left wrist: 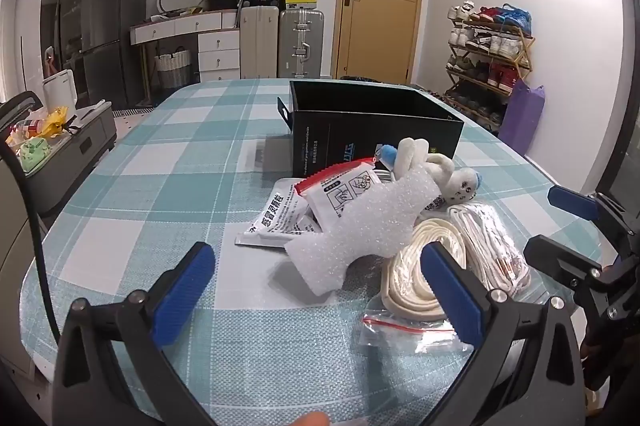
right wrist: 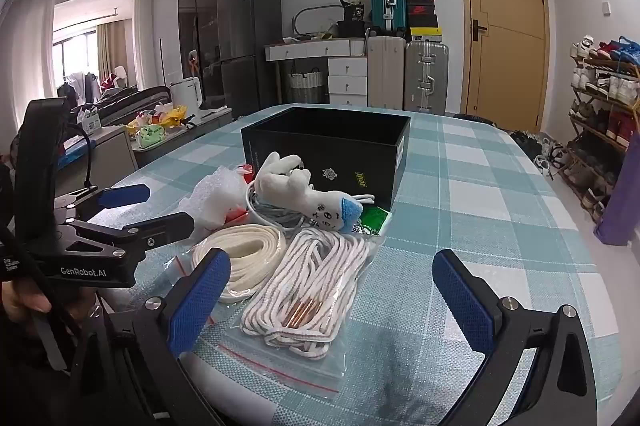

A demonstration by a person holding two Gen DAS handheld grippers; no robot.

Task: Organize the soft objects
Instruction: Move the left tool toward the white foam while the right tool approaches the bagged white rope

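Left wrist view: the left gripper (left wrist: pixel 318 290) hangs with its jaws spread wide and empty above the checked tablecloth (left wrist: pixel 160 194), just short of the pile of soft things. Taking the black box (left wrist: pixel 376 130) as landmark, the pile lies right in front of its near wall: a white foam sheet (left wrist: pixel 360 226) on top, printed sachets (left wrist: pixel 320 202) tucked under it, a plush toy (left wrist: pixel 436 170) leaning at the box wall, and a coiled cream strap (left wrist: pixel 420 266) nearest the camera. The box is open and seems empty.

Right wrist view: the right gripper (right wrist: pixel 332 294) also stands wide open, nothing between its pads. Before the box lies a bagged bundle of white cord (right wrist: pixel 312 286), the cream strap beside it, the plush toy closer to the box.

Nothing looks packed yet, so this reads as the start: choosing a first item. The next move probably calls for lowering one gripper onto the topmost piece, closing gently, and carrying it over the box rim.
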